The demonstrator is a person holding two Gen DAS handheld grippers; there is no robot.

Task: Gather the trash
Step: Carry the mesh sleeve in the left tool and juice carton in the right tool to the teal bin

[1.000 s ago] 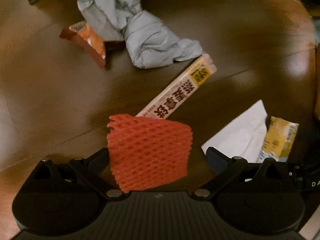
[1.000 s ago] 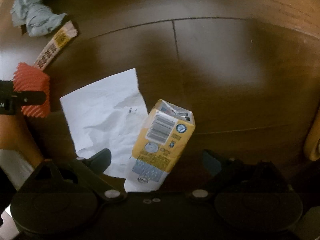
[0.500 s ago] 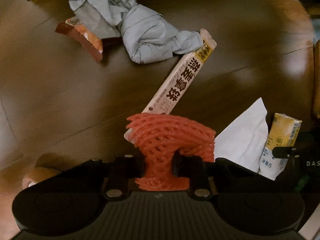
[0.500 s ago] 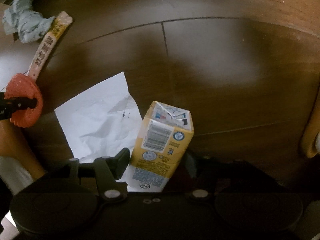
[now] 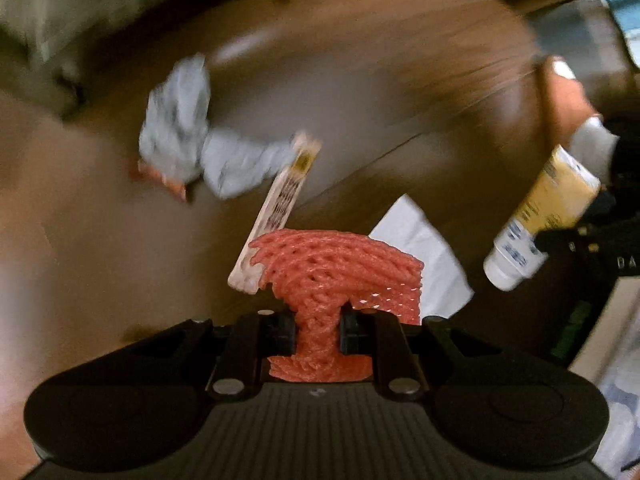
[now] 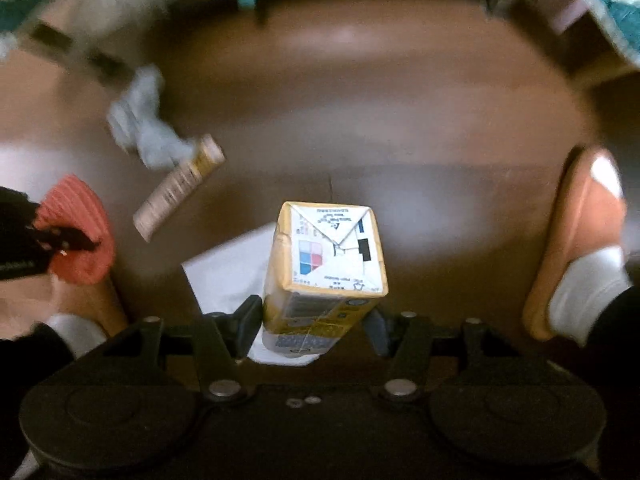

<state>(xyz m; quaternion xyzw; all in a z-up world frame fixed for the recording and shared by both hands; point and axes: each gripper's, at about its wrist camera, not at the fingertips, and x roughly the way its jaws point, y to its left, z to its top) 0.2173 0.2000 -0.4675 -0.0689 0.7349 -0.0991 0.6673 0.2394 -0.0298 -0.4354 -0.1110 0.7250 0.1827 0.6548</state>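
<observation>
Within the last second both items left the floor. My left gripper was clenched on the red foam net; my right gripper, jaws closing, gripped the yellow carton. White paper, wrapper and grey wad remained uncollected.

Both wrist views look steeply down, sharing the white paper.

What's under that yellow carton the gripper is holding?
Under the carton lies a white paper on the wooden floor, partly showing to its left. How far the paper runs beneath is covered by the carton and the right gripper.
</observation>
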